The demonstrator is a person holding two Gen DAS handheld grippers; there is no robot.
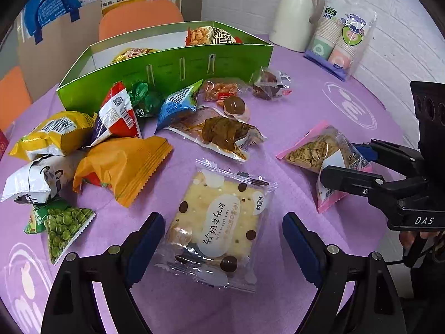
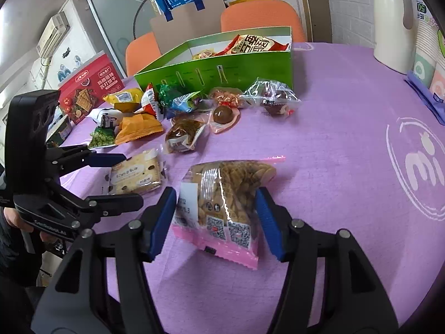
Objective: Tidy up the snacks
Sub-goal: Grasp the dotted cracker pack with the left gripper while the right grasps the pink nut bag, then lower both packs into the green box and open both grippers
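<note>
A clear packet of a pale cracker with dark dots [image 1: 219,222] [image 2: 136,175] lies flat on the purple tablecloth. My left gripper [image 1: 222,236] [image 2: 130,178] is open and straddles it, with a gap at each blue pad. A pink-edged packet of seeds [image 2: 225,192] [image 1: 314,150] rests on the cloth between the pads of my right gripper [image 2: 215,214] [image 1: 339,161]. Those pads stand close beside its sides and do not squeeze it. The green box [image 1: 167,72] [image 2: 222,69] at the back holds a few snack packets.
Several loose snack bags [image 1: 116,144] lie heaped in front of the box, with brown sweets and a meat packet [image 1: 222,133] nearby. A white jug [image 1: 294,16] and packed paper cups [image 1: 342,39] stand at the back right. A red cracker box [image 2: 89,91] sits at the left.
</note>
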